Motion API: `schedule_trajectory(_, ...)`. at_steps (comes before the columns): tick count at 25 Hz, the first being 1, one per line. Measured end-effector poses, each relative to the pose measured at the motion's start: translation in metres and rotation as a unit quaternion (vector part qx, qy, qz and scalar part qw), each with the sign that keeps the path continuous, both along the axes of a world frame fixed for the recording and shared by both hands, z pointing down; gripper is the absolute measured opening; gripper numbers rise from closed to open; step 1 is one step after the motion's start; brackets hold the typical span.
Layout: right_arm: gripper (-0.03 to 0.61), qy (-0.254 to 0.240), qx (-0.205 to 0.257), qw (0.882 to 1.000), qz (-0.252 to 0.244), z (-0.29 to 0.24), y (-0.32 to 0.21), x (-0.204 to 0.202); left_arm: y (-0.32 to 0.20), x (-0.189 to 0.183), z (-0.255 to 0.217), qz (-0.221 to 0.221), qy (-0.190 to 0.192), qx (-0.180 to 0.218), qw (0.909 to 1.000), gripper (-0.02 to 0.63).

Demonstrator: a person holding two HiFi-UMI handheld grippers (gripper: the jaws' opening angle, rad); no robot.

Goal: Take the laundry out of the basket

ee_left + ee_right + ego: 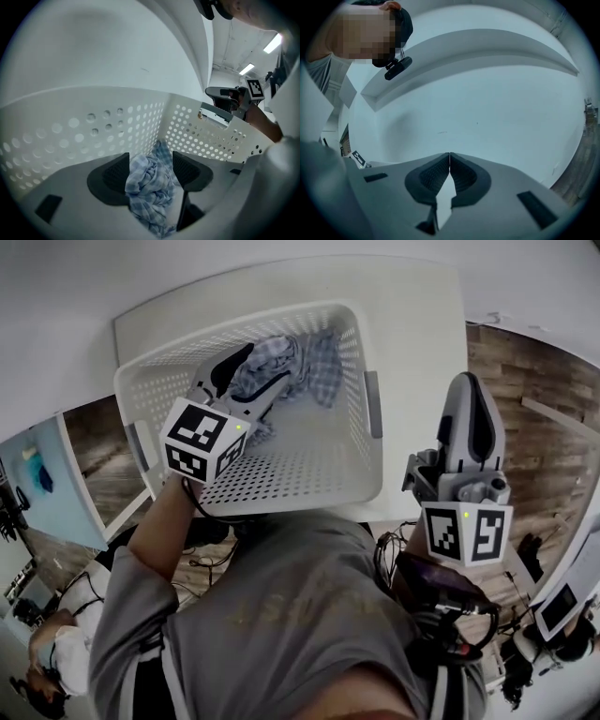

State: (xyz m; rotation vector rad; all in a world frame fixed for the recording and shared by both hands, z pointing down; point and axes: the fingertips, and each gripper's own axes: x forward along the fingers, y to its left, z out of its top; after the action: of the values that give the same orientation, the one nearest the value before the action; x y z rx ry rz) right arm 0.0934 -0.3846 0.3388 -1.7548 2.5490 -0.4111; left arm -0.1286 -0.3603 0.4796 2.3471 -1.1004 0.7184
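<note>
The left gripper's fingers (110,176) stand wide apart inside the white perforated laundry basket (356,371), with a bunched blue-and-white checked cloth (149,187) lying between them. The cloth brushes the inner face of the finger at frame left, but neither pad is pressing on it. In the head view that cloth is heaped against the far wall of the basket, at the upper middle of the frame, and the rest of the basket bottom is bare. The left gripper (255,374) slants down and away into the basket. Its marker cube (202,439) sits just above the near rim, and the bare left forearm (164,521) runs back from it to a grey sleeve at the lower left. The right gripper's fingers (461,176) are pressed together with nothing between them, and they face only a pale wall. The right gripper (466,390) is held outside the basket at the right of the frame, beside the basket's side handle, pointing toward the top of the frame. Its marker cube (466,532) is close to the person's body. The basket rests on a white surface (422,315), with wood flooring (534,409) at the right edge.
</note>
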Motion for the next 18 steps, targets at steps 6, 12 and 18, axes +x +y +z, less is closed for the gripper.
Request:
schedule_trajectory(6,0.008,0.001,-0.010,1.000,0.016,0.008,0.004,0.013,0.002,0.008,0.024,0.029,-0.030,-0.024,0.9989,0.282)
schedule_trajectory(12,0.008,0.000,-0.011,0.999,0.033,0.011,0.008,0.025,0.007,0.007,0.043,0.027,-0.046,-0.048,0.9974,0.281)
schedule_trajectory(18,0.009,-0.003,-0.012,0.999,0.040,0.011,0.016,0.032,0.002,-0.004,0.049,0.003,-0.071,-0.047,0.9964,0.141)
